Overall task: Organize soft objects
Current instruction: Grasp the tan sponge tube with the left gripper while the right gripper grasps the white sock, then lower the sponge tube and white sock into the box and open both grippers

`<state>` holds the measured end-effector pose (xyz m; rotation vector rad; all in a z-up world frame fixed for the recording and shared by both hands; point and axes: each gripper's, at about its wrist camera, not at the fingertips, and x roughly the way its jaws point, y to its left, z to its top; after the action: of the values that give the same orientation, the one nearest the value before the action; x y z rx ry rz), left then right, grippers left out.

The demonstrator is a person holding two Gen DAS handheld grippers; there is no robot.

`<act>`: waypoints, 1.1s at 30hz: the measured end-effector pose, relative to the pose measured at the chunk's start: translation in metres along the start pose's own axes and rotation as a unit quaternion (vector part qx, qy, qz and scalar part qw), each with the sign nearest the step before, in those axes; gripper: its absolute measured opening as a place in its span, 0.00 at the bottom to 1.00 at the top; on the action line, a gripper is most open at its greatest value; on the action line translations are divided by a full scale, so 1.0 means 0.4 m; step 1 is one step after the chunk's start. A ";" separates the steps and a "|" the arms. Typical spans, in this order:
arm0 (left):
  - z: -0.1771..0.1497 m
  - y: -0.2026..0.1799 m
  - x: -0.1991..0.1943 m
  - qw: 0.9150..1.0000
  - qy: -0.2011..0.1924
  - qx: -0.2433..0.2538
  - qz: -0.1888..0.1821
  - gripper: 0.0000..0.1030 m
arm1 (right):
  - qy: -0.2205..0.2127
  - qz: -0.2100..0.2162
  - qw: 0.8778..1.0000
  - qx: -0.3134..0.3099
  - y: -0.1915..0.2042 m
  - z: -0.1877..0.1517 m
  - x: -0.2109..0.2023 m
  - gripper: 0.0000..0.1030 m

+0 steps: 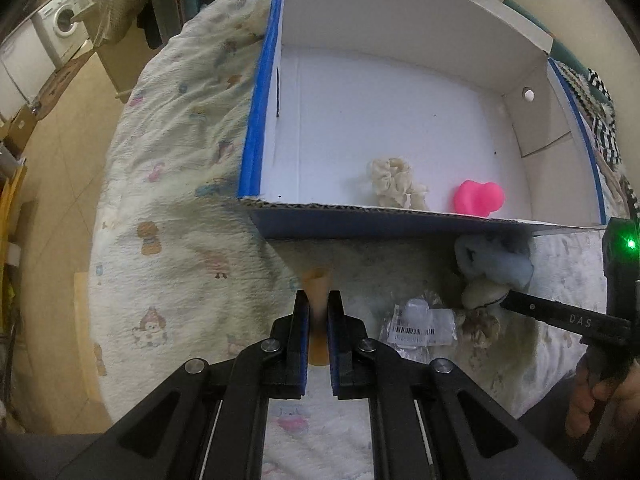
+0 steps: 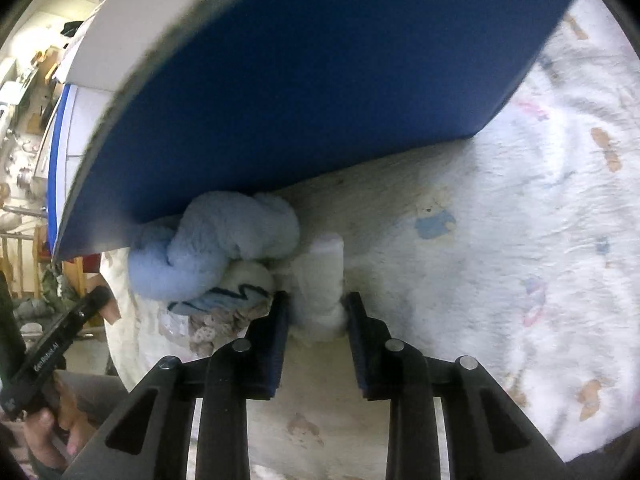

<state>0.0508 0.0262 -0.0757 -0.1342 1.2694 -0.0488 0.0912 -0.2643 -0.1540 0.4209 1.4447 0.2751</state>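
A white plush piece (image 2: pixel 320 280) stands between the fingers of the right gripper (image 2: pixel 316 312), on the bed's printed quilt (image 2: pixel 500 220). It lies just in front of the near blue wall of the cardboard box (image 1: pixel 400 224). The fingers are set apart on either side of it, each pad close against the fabric; whether they are pressing it yet cannot be told from the right wrist view. To the left of these fingers, touching the white piece, lies a light-blue fleece bundle (image 2: pixel 216 240) tucked partly under the box edge. Below it are a striped scrap (image 2: pixel 224 298) and a crocheted bit (image 2: pixel 212 328).

To do this step well, the fingers probably need to close low on the white piece alone, clear of the blue bundle. The lift should likely go straight up past the box rim before moving inward.

The left gripper (image 1: pixel 318 312) holds its fingers nearly together on a tan tube-like object (image 1: pixel 318 300), which runs forward beyond the fingertips; the grip appears firm. Right of these fingers lies a clear barcoded packet (image 1: pixel 420 322) on the quilt.

Ahead of both grippers, the box floor already carries a cream scrunchie (image 1: pixel 394 180) and a pink soft toy (image 1: pixel 478 198), both near the front wall. Most of the floor behind them is bare, so new pieces can probably be placed there.
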 end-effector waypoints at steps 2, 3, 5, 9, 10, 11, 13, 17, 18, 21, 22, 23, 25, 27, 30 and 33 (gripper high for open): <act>0.002 -0.009 0.000 1.000 -0.001 0.000 0.002 0.07 | -0.006 -0.003 1.000 -0.003 0.000 -0.003 -0.007 0.29; 0.006 -0.015 0.000 1.000 -0.001 0.001 0.003 0.07 | -0.008 -0.003 1.000 -0.005 0.003 -0.009 -0.012 0.29; 0.003 -0.014 -0.004 1.000 -0.001 0.001 0.006 0.07 | -0.014 -0.007 1.000 -0.011 0.014 -0.022 -0.020 0.29; -0.001 0.001 -0.015 1.000 -0.016 -0.006 0.008 0.07 | -0.028 -0.002 0.999 -0.027 0.058 -0.065 -0.048 0.29; -0.002 0.002 -0.026 1.000 -0.026 -0.008 0.009 0.07 | -0.033 -0.002 0.999 -0.034 0.070 -0.070 -0.054 0.29; -0.004 0.002 -0.044 0.999 -0.040 -0.008 0.010 0.07 | -0.042 -0.003 0.998 -0.045 0.086 -0.081 -0.068 0.29; -0.007 0.000 -0.062 0.998 -0.056 -0.007 0.014 0.07 | -0.059 0.003 0.997 -0.055 0.101 -0.094 -0.094 0.29; -0.021 -0.014 -0.111 0.995 -0.093 -0.003 0.020 0.07 | -0.103 0.020 0.992 -0.071 0.137 -0.130 -0.154 0.29; -0.023 -0.017 -0.124 0.995 -0.103 -0.003 0.016 0.07 | -0.115 0.022 0.990 -0.074 0.145 -0.134 -0.174 0.29; -0.024 -0.025 -0.162 0.991 -0.131 -0.009 0.000 0.07 | -0.154 0.032 0.984 -0.083 0.183 -0.144 -0.210 0.29; -0.022 -0.028 -0.174 0.990 -0.140 -0.009 -0.001 0.07 | -0.164 0.033 0.982 -0.086 0.198 -0.138 -0.214 0.29; -0.020 -0.032 -0.186 0.989 -0.148 -0.009 -0.002 0.07 | -0.175 0.034 0.980 -0.089 0.202 -0.133 -0.230 0.29; -0.012 -0.043 -0.206 0.987 -0.162 -0.005 0.002 0.07 | -0.202 0.032 0.974 -0.096 0.220 -0.132 -0.260 0.29; -0.001 -0.056 -0.224 0.986 -0.169 0.000 -0.001 0.07 | -0.217 0.036 0.970 -0.099 0.218 -0.119 -0.293 0.29; 0.018 -0.080 -0.243 0.984 -0.178 0.014 -0.002 0.07 | -0.238 0.043 0.965 -0.103 0.213 -0.091 -0.343 0.29; 0.050 -0.108 -0.253 0.983 -0.178 0.031 -0.004 0.07 | -0.250 0.048 0.961 -0.110 0.235 -0.054 -0.373 0.29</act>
<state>0.0413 -0.0038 0.0316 -0.0891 0.9087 -0.0691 0.0595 -0.2416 0.0191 0.3476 0.8875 0.3731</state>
